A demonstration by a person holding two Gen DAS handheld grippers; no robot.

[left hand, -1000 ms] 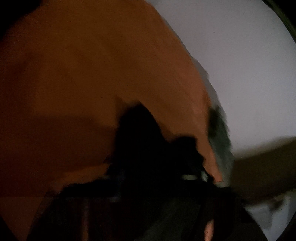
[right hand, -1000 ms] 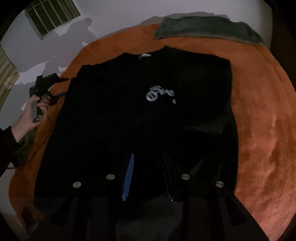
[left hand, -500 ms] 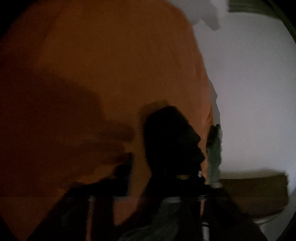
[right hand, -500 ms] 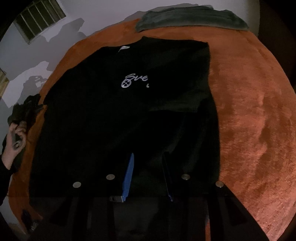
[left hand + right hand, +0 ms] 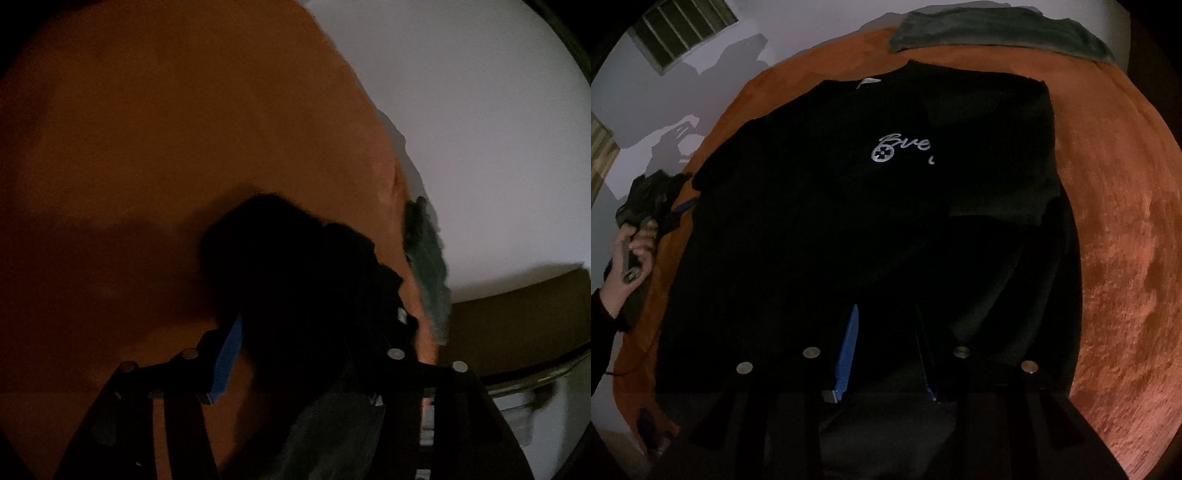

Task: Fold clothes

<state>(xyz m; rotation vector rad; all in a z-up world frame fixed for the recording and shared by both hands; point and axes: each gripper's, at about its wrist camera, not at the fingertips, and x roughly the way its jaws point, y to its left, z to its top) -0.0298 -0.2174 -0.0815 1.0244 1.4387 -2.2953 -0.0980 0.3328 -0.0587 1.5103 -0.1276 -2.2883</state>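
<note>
Left gripper [image 5: 295, 325] is clamped on a bunched wad of black cloth: its blue finger [image 5: 227, 360] shows on one side, and the other finger is buried under the fabric. From the right wrist view the same tool [image 5: 652, 199] sits at the left edge of the bed, gripped by the person's left hand [image 5: 631, 251], at the sleeve end of the black shirt [image 5: 871, 236]. Right gripper [image 5: 886, 350] hovers over the shirt's hem with its two blue fingers [image 5: 847, 350] set apart and nothing between them.

One black shirt lies spread flat on the orange blanket [image 5: 1123, 258], front side up, with one silver script logo [image 5: 901, 147] on the chest. Its long axis runs from the hem, nearest the right gripper, up to the collar (a small white neck label shows there), so the collar points toward the far edge of the bed. The sleeve on the right side is folded in over the body. One grey folded cloth [image 5: 997, 33] lies beyond the collar, apart from the shirt; it appears also in the left wrist view [image 5: 428, 266], at the blanket's edge against the pale wall [image 5: 480, 129]. One barred window [image 5: 683, 33] sits high on that wall.
</note>
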